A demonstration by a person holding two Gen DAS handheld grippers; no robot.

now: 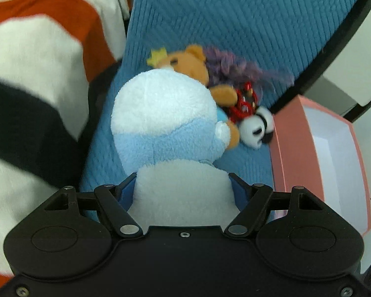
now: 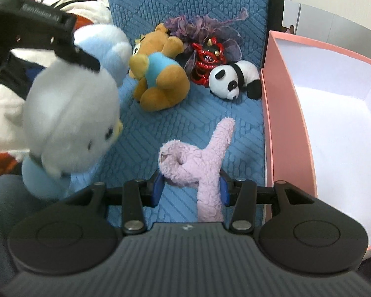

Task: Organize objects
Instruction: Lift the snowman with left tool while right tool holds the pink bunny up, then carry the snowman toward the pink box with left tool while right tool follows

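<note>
My left gripper (image 1: 183, 185) is shut on a white and light-blue plush toy (image 1: 168, 128) and holds it above the blue cushion (image 1: 235, 19). The same toy (image 2: 71, 113) and the left gripper (image 2: 37, 34) show at the left of the right wrist view. My right gripper (image 2: 190, 188) is shut on a pink plush toy (image 2: 200, 163), close to the left wall of the pink box (image 2: 282, 113). A brown bear (image 2: 158, 79), a red lion mask toy (image 2: 207, 59), a panda (image 2: 232, 79) and a purple frilly thing (image 2: 205, 24) lie on the cushion ahead.
The pink box with a white inside (image 2: 338, 128) stands open at the right, also in the left wrist view (image 1: 334, 153). A striped white, orange and black cloth (image 1: 37, 74) lies left of the cushion.
</note>
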